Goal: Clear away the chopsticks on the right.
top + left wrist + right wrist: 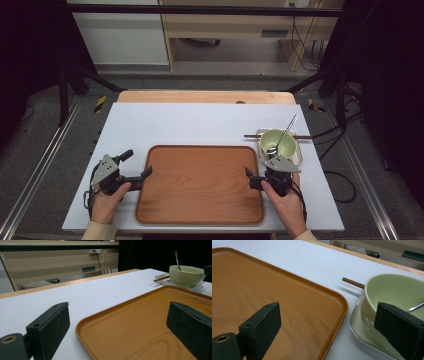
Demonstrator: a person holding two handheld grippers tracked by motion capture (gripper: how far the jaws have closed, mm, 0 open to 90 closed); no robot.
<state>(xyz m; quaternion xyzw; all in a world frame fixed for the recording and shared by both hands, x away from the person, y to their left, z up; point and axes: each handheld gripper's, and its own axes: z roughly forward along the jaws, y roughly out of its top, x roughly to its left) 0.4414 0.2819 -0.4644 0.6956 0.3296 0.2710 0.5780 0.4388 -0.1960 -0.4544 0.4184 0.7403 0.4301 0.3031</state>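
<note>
Nearest the person, the left gripper (135, 167) and the right gripper (254, 179) sit at the two short sides of the flat, rounded-corner orange-brown wooden tray (200, 185), each with its jaws spread apart and holding nothing. The tray lies empty on the white tabletop (200, 122); it looks stiff, light and smooth, so its raised rim is probably the best hold. Beyond the right gripper, a pale green ceramic bowl (279, 142) with a metal spoon (285, 132) rests on a small metal dish (297, 157) beside a dark wooden chopstick (250, 136), likely breakable and slippery.
</note>
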